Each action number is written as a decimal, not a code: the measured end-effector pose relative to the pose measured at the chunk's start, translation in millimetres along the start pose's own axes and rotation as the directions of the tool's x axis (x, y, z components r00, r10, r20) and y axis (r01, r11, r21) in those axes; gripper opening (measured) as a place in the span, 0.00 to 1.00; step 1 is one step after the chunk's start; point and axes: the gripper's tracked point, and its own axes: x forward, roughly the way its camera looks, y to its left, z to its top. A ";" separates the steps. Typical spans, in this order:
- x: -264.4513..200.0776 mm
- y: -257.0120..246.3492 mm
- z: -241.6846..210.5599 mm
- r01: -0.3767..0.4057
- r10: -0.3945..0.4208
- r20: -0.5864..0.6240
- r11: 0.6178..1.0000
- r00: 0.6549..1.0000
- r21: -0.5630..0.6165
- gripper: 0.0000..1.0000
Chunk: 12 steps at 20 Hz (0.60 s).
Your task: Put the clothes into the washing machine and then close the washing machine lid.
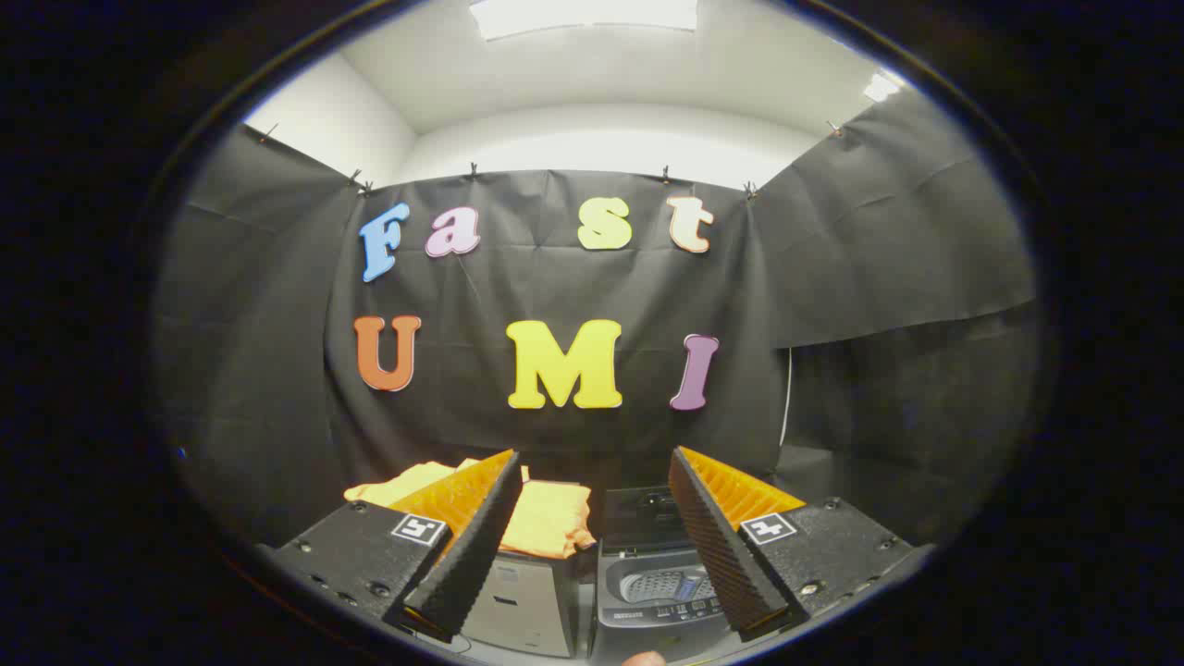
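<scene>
My gripper [592,481] is open, its two fingers spread wide with nothing between them. Below and beyond the fingers, yellow-orange clothes [546,518] lie folded on top of a light grey box [523,606], partly hidden by the left finger. To the right of the box stands a small grey toy washing machine [647,592] with its lid [643,518] raised upright at the back, the drum opening and control panel showing just inside the right finger.
Black cloth walls [879,277] close the booth at the back and on both sides. A white cable [787,398] hangs down at the right corner. A fingertip of a person [645,659] shows below the washing machine.
</scene>
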 end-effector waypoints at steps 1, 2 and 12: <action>-0.4 0.3 -4.1 -0.002 0.002 -0.011 1.000 1.000 0.001 1.00; -1.0 1.1 -8.1 -0.005 0.005 -0.018 1.000 1.000 0.000 1.00; -5.0 4.1 -69.4 -0.079 0.082 -0.033 0.994 0.996 0.073 1.00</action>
